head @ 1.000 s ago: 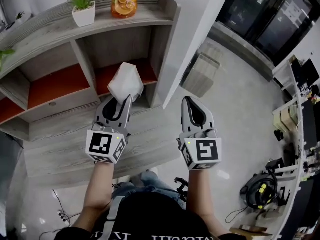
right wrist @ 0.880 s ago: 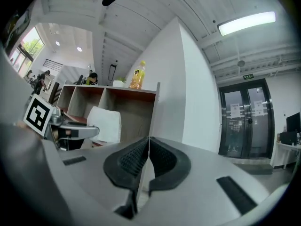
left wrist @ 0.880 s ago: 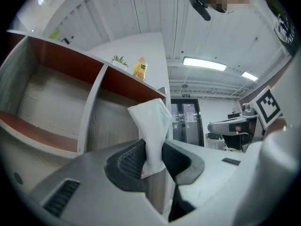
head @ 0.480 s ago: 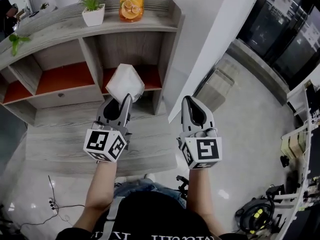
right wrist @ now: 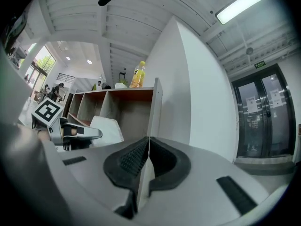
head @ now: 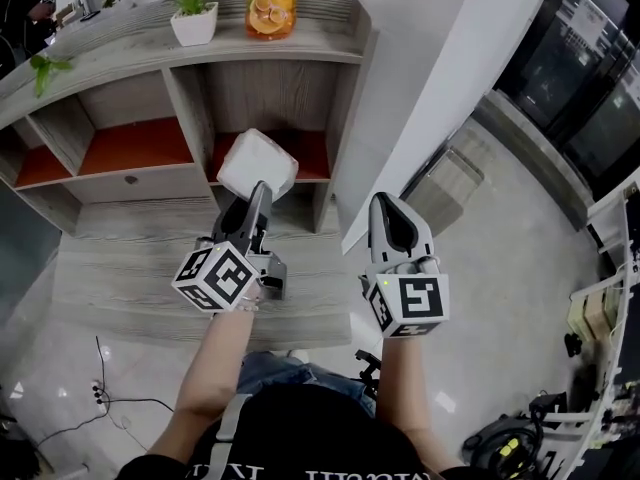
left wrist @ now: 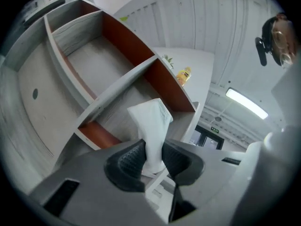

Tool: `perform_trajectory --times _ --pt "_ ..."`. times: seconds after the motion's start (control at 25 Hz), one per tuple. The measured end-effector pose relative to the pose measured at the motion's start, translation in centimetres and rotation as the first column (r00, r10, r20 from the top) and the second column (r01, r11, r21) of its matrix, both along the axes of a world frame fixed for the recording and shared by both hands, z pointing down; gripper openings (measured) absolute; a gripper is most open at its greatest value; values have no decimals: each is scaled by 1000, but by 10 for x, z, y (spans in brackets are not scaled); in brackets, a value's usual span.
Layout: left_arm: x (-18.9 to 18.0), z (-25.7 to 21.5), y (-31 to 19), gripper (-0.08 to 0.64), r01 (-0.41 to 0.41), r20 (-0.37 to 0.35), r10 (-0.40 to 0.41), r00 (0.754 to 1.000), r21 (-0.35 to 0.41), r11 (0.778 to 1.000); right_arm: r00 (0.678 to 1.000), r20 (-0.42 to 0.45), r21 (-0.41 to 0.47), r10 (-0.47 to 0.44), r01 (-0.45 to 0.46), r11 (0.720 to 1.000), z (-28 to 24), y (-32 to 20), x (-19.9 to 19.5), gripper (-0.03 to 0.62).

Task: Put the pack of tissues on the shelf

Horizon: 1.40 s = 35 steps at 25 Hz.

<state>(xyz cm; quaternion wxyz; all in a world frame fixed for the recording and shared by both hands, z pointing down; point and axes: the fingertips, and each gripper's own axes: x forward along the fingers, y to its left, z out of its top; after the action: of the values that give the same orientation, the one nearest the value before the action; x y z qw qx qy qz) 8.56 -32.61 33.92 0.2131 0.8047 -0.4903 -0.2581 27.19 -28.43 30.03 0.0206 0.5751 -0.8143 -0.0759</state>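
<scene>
A white pack of tissues (head: 258,164) hangs in the air in front of the grey wooden shelf (head: 190,80), level with its rightmost orange-floored compartment (head: 278,151). My left gripper (head: 257,190) is shut on the pack's near end; in the left gripper view the pack (left wrist: 151,126) sticks up between the two black pads (left wrist: 130,160). My right gripper (head: 394,208) is to the right of the shelf, over the floor, shut with nothing in it (right wrist: 146,155). From the right gripper view the pack (right wrist: 107,128) and the left gripper show at the left.
On the shelf top stand a potted plant (head: 195,13) and an orange juice bottle (head: 271,1). A white wall panel (head: 440,78) rises just right of the shelf. A lower wooden ledge (head: 150,268) lies under my grippers. Cables (head: 110,405) lie on the floor at lower left.
The left gripper has rolled with the pack, which now lies more flat and slightly further right. The view has shifted; the right gripper holds its place.
</scene>
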Motion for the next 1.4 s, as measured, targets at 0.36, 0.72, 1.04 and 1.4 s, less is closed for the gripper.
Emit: perform_trajectory --times 0.36,0.72,1.04,1.4 --pt "2 27 -15 107 -9 -291 -27 956 -122 992 1000 3 -5 -16 16 1000 4 -6 5 18" --pt "1 53 -31 107 -4 -491 -100 865 -206 979 999 -8 -3 -31 31 1000 5 -12 5 18" --pt "-5 64 -44 107 38 -555 -172 814 -245 969 999 -11 -2 -39 39 999 6 -15 6 18" --pt "-4 74 -56 107 43 -566 -236 789 -333 942 999 -2 3 -42 42 999 5 -15 8 18"
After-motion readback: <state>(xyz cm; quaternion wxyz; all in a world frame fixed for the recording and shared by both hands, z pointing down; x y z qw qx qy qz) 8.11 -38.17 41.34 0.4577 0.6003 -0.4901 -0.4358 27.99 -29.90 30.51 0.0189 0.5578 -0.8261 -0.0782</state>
